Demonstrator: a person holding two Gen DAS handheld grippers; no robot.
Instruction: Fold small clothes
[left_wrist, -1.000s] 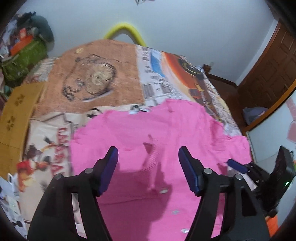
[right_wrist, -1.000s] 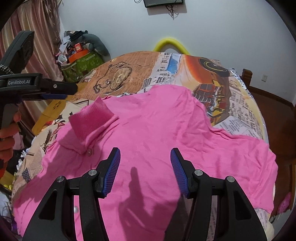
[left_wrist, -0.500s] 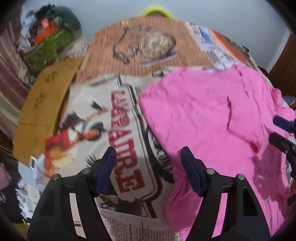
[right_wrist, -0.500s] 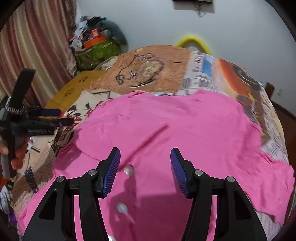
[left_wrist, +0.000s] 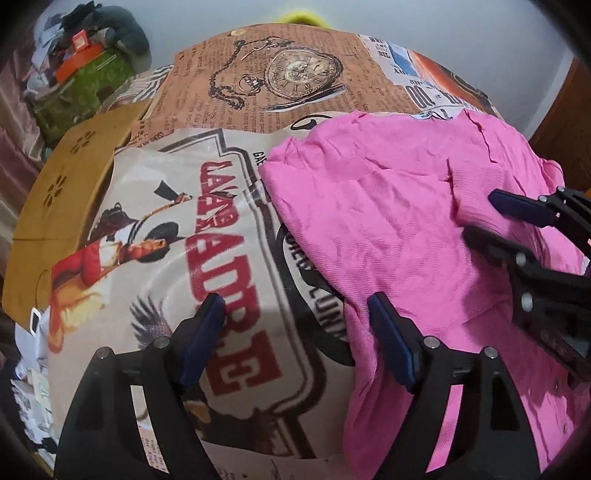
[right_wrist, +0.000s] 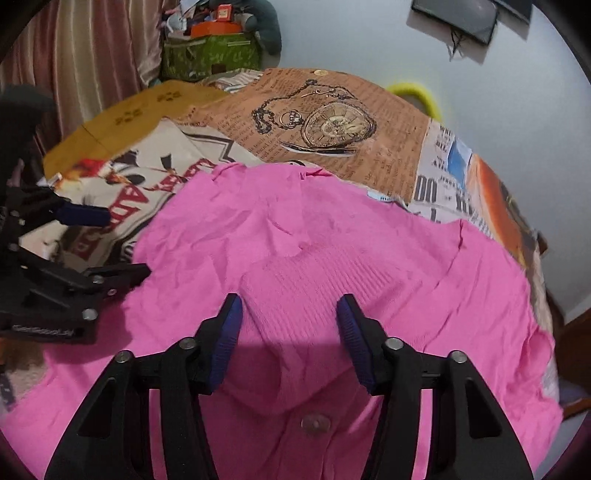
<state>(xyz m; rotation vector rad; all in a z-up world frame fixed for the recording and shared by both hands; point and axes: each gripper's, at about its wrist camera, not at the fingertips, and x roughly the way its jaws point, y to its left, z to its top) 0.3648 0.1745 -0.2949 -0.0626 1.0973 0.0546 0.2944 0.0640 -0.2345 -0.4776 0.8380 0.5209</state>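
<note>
A pink button-up shirt (right_wrist: 369, 258) lies spread on a bed with a printed sheet (left_wrist: 221, 229). Its ribbed collar (right_wrist: 314, 288) and a round button (right_wrist: 315, 422) lie just ahead of my right gripper (right_wrist: 290, 314), which is open and empty just above the collar. My left gripper (left_wrist: 295, 314) is open and empty, hovering over the shirt's left edge (left_wrist: 354, 332) where it meets the sheet. The right gripper also shows in the left wrist view (left_wrist: 484, 214), and the left gripper in the right wrist view (right_wrist: 122, 243).
A yellow-brown cardboard sheet (left_wrist: 62, 206) lies at the bed's left side. A green box with clutter (right_wrist: 210, 55) stands by the curtain (right_wrist: 85, 59). A yellow hoop (right_wrist: 417, 92) is behind the bed. A wooden door (left_wrist: 569, 122) is at the right.
My left gripper has swung left from over the shirt's middle to its left edge. My right gripper has moved closer to the collar. Both stay open.
</note>
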